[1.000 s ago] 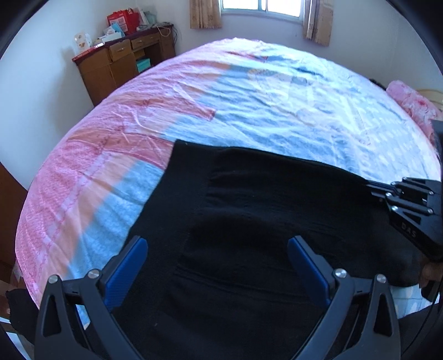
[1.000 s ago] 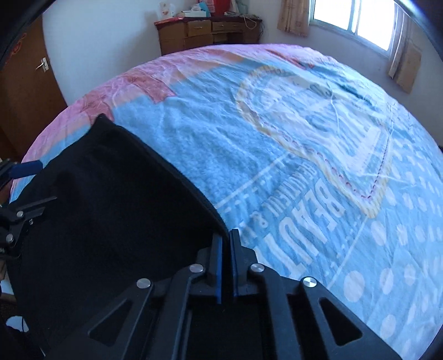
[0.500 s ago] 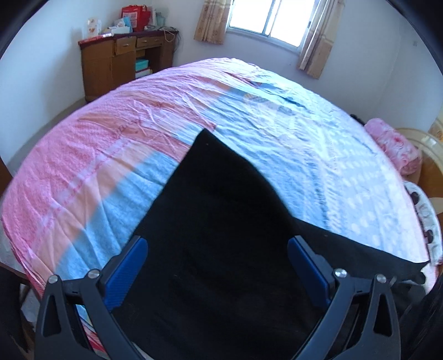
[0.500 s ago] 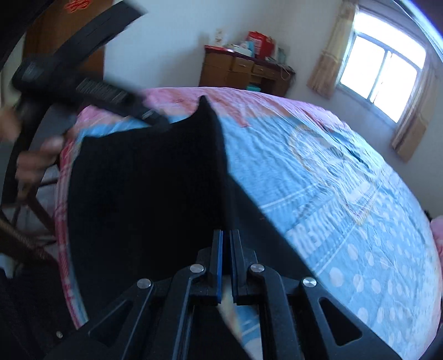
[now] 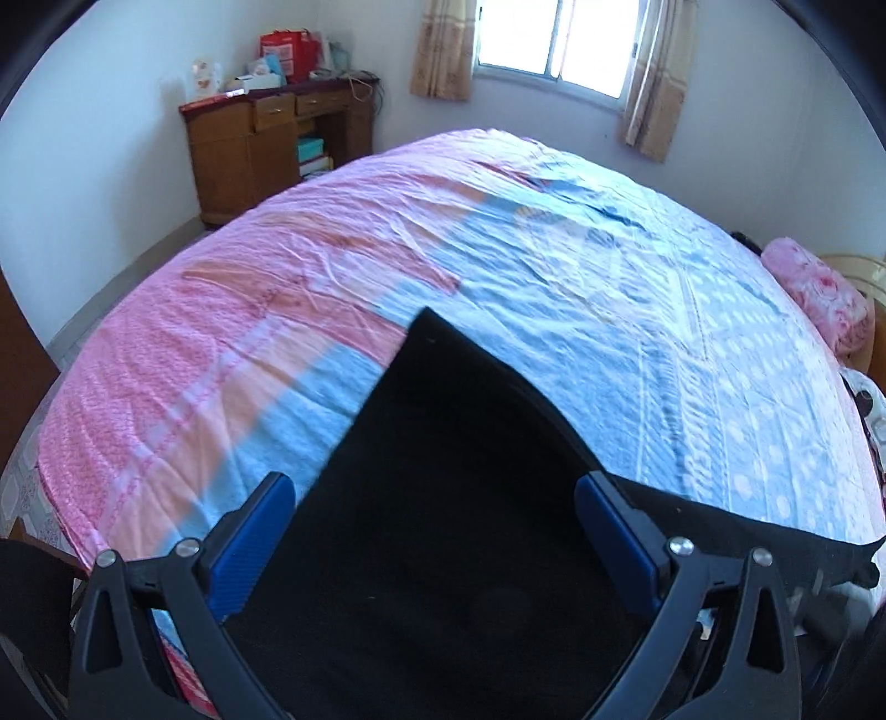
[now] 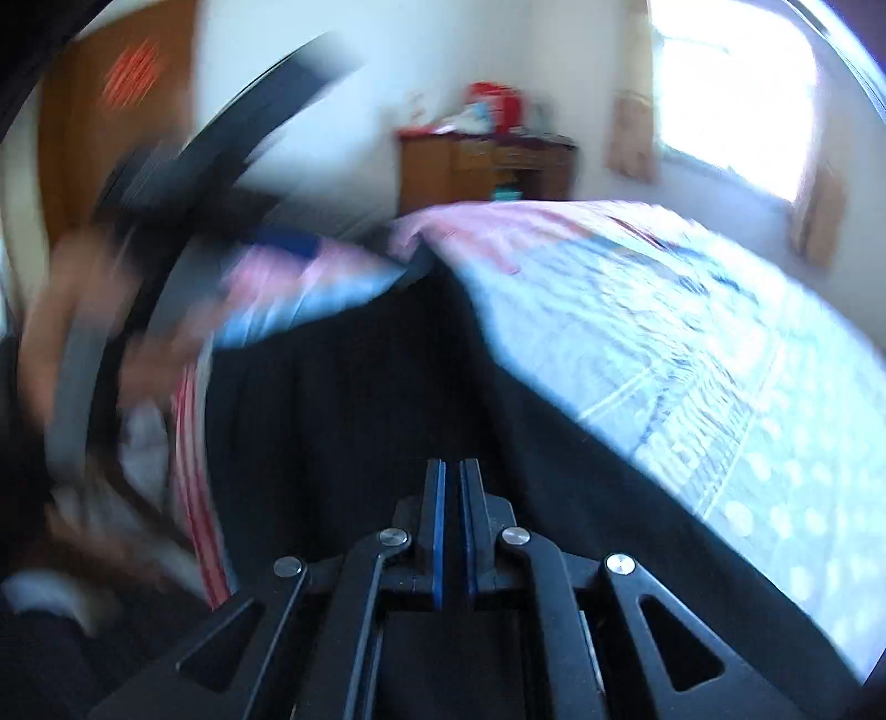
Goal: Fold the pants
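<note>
The black pants (image 5: 443,498) lie on the bed's near side, one corner pointing away toward the bed's middle. My left gripper (image 5: 434,501) is open above them, its blue pads (image 5: 252,548) wide apart and holding nothing. In the blurred right wrist view the pants (image 6: 354,421) stretch away from my right gripper (image 6: 451,487), whose blue pads are pressed together on the pants' edge and lift it. The left gripper's body (image 6: 166,183) shows as a dark blur at upper left there.
The bed (image 5: 609,288) has a pink and light-blue cover. A wooden desk (image 5: 266,149) with boxes stands by the far wall under a window (image 5: 554,44). A pink pillow (image 5: 819,304) lies at the bed's right edge. A wooden door (image 6: 111,138) is at left.
The right gripper has pulled the pants' edge up and toward me, swinging fast. The left gripper has drawn back and risen, still open.
</note>
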Motion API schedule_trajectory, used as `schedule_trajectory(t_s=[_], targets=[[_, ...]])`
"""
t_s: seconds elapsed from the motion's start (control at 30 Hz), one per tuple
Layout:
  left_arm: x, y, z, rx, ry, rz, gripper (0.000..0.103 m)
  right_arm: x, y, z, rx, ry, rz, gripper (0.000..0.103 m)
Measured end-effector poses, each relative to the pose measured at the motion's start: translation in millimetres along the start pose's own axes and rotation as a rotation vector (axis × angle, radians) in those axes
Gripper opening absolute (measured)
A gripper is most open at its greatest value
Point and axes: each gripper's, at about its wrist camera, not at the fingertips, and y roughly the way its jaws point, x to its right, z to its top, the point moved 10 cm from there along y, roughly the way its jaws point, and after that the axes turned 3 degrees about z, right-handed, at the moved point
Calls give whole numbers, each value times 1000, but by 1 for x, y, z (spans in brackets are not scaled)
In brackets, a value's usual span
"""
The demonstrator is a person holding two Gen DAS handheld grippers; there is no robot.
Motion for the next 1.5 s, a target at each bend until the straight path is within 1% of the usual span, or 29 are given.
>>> schedule_trajectory(t_s=[0.03,0.1,0.13,0.27,0.33,0.37,0.4,0.43,0.47,0.6,0.7,0.73,0.77,0.83,0.93,1.0,1.03,1.07,1.1,1.17,1.2,1.23,1.27,1.33,1.37,1.4,1.43,1.47,1.5], targets=[[-2,0,0,-6,5,3,103,10,2,11,11,38,0,19],[-8,-1,2,-2,1,10,103,16,17,24,-1,51,33,78],[-11,-3,2,4,-3,8,103,20,29,26,-11,62,29,81],[-18,0,2,-4,-10,-1,103,32,66,23,-52,91,-24,79],[-19,4,0,-20,-20,-6,103,29,86,16,-109,65,-36,33],[-18,4,-1,-25,-23,-18,103,27,94,11,-146,56,-34,3],[-16,4,-3,-27,-25,-27,103,24,100,6,-179,49,-46,3],[-15,3,-3,-24,-28,-40,103,22,101,4,-185,34,-57,3],[-12,1,-4,-20,-30,-58,103,19,100,4,-175,19,-64,3],[-5,-8,-10,-11,-51,-117,103,-10,64,9,-86,-116,-79,3],[0,-6,-17,-24,-62,-153,103,-32,47,1,-61,-206,-71,3],[1,-1,-20,-38,-54,-148,103,-40,45,-1,-57,-241,-73,3],[1,4,-22,-52,-50,-130,103,-48,42,-9,-50,-305,-90,3],[1,15,-25,-68,-49,-113,103,-54,47,-15,-58,-366,-129,3],[-1,34,-30,-119,-86,-101,102,-59,50,-27,-71,-382,-136,3],[-2,37,-32,-118,-120,-118,97,-63,47,-27,-54,-377,-139,3],[-2,37,-31,-101,-137,-133,89,-64,45,-26,-44,-366,-137,3],[-2,38,-30,-89,-150,-138,78,-63,42,-25,-34,-353,-134,3],[-3,39,-30,-87,-161,-134,71,-61,39,-24,-22,-335,-132,3],[-4,40,-30,-82,-183,-140,42,-55,37,-24,-17,-299,-131,4],[-3,40,-30,-75,-197,-165,35,-49,32,-25,-14,-273,-130,4],[-1,40,-31,-69,-215,-202,24,-44,30,-25,-11,-235,-123,4],[-1,39,-31,-67,-233,-228,21,-39,27,-23,-7,-185,-111,6],[-5,34,-32,-53,-258,-229,20,-26,19,-17,12,-91,-90,9],[-7,29,-32,-39,-259,-227,20,-21,12,-14,30,-38,-75,15],[-7,26,-31,-31,-256,-227,20,-12,1,-11,58,26,-57,28],[-8,21,-31,-25,-248,-221,21,-3,-10,-9,85,84,-46,36],[-8,19,-32,-25,-239,-211,21,8,-22,-7,114,141,-43,53],[-9,18,-32,-29,-230,-202,21,24,-43,-8,155,214,-50,61]])
